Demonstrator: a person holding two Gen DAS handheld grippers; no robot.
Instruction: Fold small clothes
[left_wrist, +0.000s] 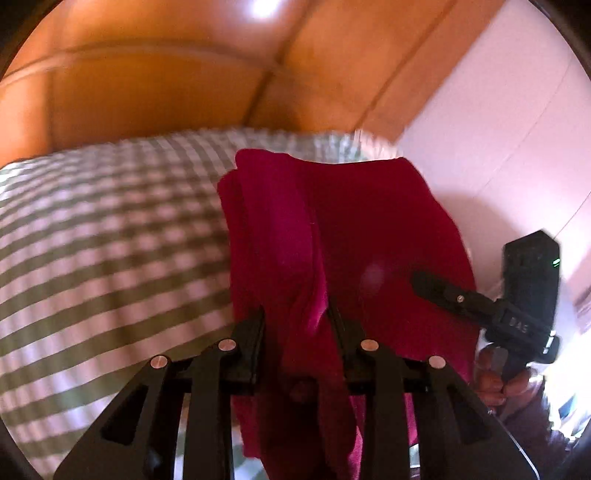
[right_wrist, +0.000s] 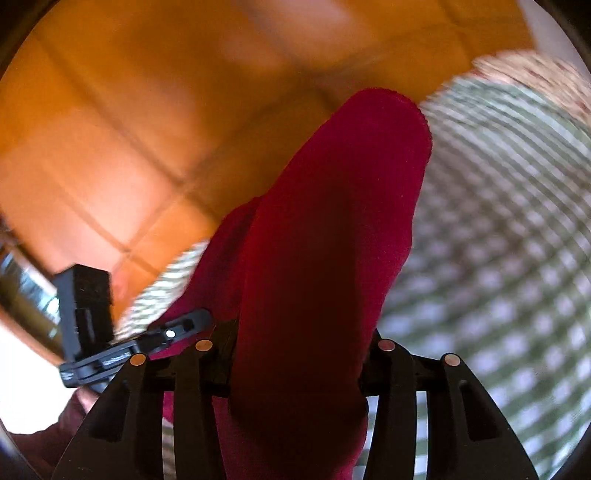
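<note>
A magenta-red cloth (left_wrist: 351, 229) hangs bunched between the two fingers of my left gripper (left_wrist: 297, 317), which is shut on it above a green-and-white checked bedspread (left_wrist: 110, 240). In the right wrist view the same red cloth (right_wrist: 332, 221) stands up in a thick fold from my right gripper (right_wrist: 303, 332), which is shut on it. The right gripper (left_wrist: 443, 291) shows in the left wrist view at the cloth's right edge, a hand (left_wrist: 495, 380) on its handle. The left gripper (right_wrist: 192, 325) shows at the lower left of the right wrist view.
A polished wooden headboard (left_wrist: 147, 85) rises behind the checked bedspread (right_wrist: 517, 240). A white wall (left_wrist: 498, 129) stands to the right of it in the left wrist view. Both views are blurred by motion.
</note>
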